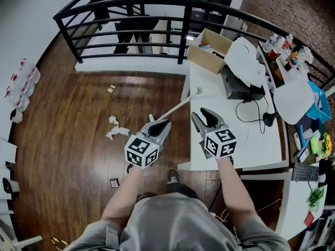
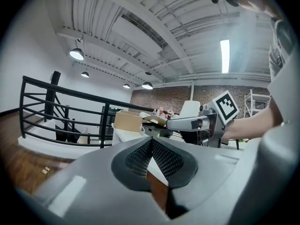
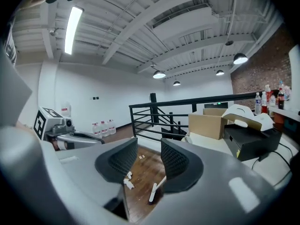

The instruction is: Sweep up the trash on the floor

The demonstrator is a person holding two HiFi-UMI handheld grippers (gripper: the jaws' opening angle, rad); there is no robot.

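Crumpled white paper (image 1: 116, 130) (image 3: 127, 182) lies on the dark wood floor, left of and beyond my grippers. A small scrap (image 1: 111, 88) (image 2: 45, 170) lies farther off toward the railing, and a dark wrapper (image 1: 114, 182) lies near the person's left arm. A long white handle (image 1: 178, 106) (image 3: 157, 190) leans from the floor up to the table edge, running between the two grippers. My left gripper (image 1: 163, 124) (image 2: 151, 142) is shut with nothing in it, held above the floor. My right gripper (image 1: 198, 112) (image 3: 149, 149) is open and empty by the table's near corner.
A white table (image 1: 209, 140) stands on the right with a cardboard box (image 1: 209, 50), a black case (image 1: 238, 85) and a cable. A black railing (image 1: 131, 9) curves across the far side. Water bottles (image 1: 23, 82) stand along the left wall.
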